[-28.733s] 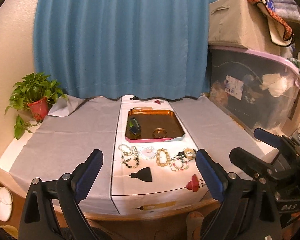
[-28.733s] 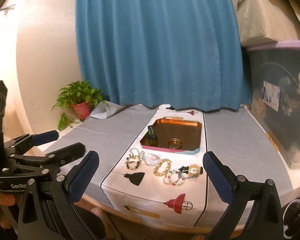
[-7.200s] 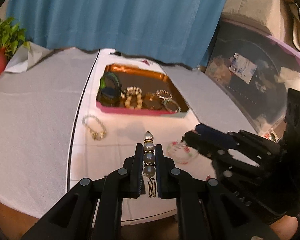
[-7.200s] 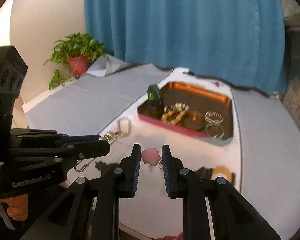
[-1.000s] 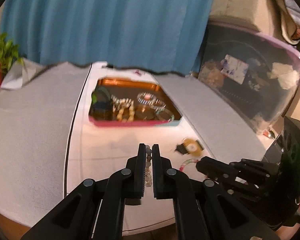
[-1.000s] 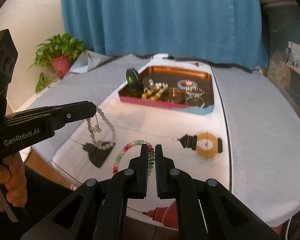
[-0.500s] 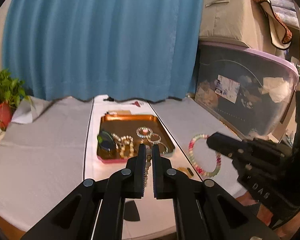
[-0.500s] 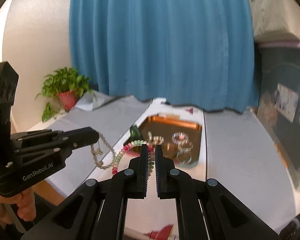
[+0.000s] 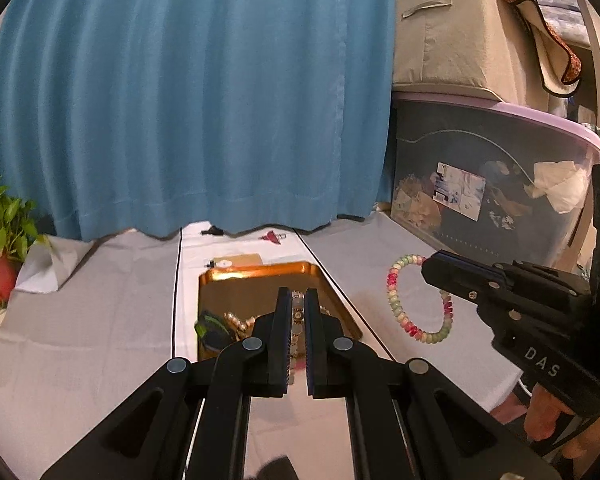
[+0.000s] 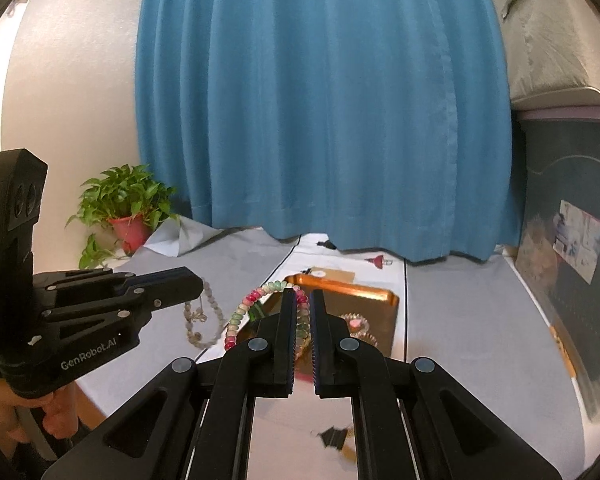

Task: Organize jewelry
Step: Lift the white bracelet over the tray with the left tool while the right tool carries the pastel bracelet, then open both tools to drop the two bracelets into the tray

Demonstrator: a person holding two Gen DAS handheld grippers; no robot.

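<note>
Fingers of the left gripper (image 9: pixel 297 312) pinch a pale beaded strand (image 10: pixel 204 320); those of the right gripper (image 10: pixel 300 316) clamp a pink-and-green bead bracelet (image 9: pixel 418 300), each loop dangling free so it won't snag. Both hang above the bench (image 9: pixel 84 340) near the copper tray (image 9: pixel 256 276), likely for dropping in beside the pieces already there.

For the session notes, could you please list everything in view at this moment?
Tray: one, copper with pink rim, on the white runner, holding several bracelets.
Pastel bead bracelet: one, pink and green, hanging from the right tongs.
Grey bead bracelet: one, hanging from the left tongs.
Potted plant: one, green in red pot, far left corner.
Curtain: one, blue, behind the table.
Storage bin: one, clear with lilac lid, right.
Fabric box: one, beige, atop the bin.
Left tongs: black, shut.
Right tongs: black, shut.
</note>
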